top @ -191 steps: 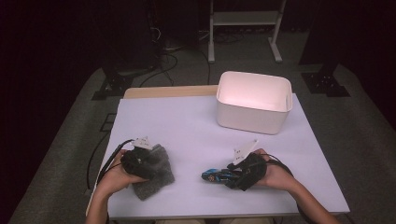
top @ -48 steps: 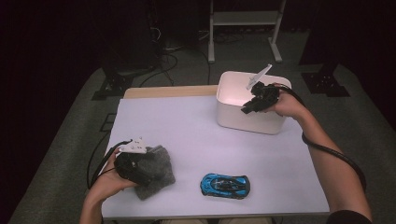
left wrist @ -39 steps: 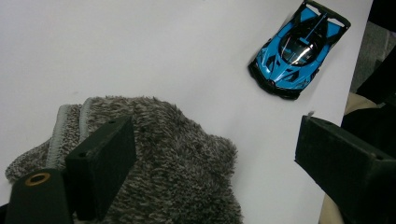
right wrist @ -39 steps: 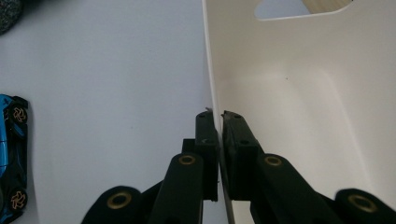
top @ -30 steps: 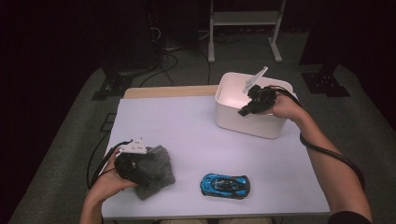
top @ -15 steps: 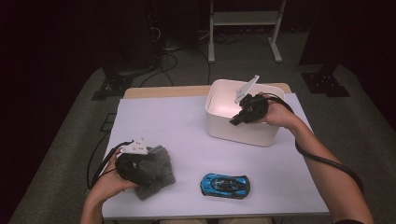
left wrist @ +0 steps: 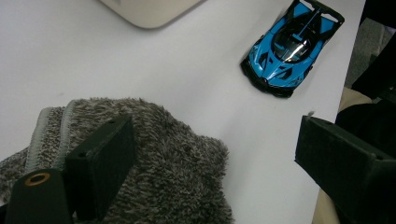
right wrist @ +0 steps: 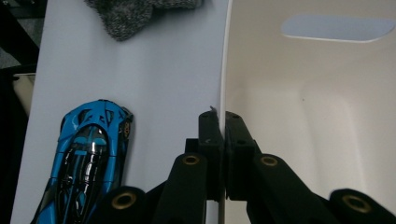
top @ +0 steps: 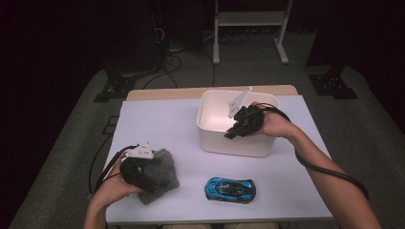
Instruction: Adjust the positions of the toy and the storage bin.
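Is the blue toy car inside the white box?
No, the blue toy car sits on the table in front of the white box, apart from it.

Smooth matt plastic bin (top: 234, 141); fuzzy grey cloth (left wrist: 177, 182); glossy blue toy car (left wrist: 290, 44); matt white surface (top: 162, 124).

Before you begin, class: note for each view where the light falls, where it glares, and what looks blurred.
High view: the table is lit, the surrounding floor dark. Left gripper view: glare on the blue toy car roof; its near jaws look soft. Right gripper view: the white bin wall is bright and pale, and the right gripper is sharp.
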A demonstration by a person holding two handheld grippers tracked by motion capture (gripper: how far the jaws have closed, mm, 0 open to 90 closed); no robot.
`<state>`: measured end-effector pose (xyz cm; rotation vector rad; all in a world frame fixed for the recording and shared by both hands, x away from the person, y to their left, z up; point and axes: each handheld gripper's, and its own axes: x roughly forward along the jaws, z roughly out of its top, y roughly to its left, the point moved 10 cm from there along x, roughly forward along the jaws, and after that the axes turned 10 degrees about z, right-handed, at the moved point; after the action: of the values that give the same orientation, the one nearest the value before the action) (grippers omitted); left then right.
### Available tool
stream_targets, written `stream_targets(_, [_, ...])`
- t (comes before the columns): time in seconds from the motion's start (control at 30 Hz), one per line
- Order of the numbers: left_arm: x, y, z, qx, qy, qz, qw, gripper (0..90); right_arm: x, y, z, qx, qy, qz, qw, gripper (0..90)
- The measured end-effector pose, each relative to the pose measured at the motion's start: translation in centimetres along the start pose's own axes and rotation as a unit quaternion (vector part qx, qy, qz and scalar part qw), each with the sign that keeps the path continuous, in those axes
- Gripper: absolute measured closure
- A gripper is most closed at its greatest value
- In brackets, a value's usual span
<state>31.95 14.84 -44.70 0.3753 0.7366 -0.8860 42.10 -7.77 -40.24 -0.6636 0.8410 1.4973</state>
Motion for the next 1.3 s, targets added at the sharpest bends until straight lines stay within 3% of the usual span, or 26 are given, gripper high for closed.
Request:
stream_targets(0.27, [0.1,0.0,-0.1,0.004,0.003,0.001,1.0,11.7,1.0,1.5,1.2,-0.019,0.007,0.016,0.9997,86.0])
stream_targets(0.73, [0.2,-0.1,-0.2,0.003,0.004,-0.001,1.0,11.7,1.7,3.2,1.6,-0.038,0.008,0.05,0.998,85.2])
stream_targets(1.07, [0.2,-0.1,-0.1,0.003,0.002,0.0,1.0,11.7,1.6,3.6,1.4,-0.036,0.005,0.047,0.9982,84.0])
stream_targets(1.3, [0.2,0.0,0.0,0.004,-0.001,0.002,1.0,11.6,0.6,3.8,1.5,-0.023,-0.019,0.039,0.9988,67.7])
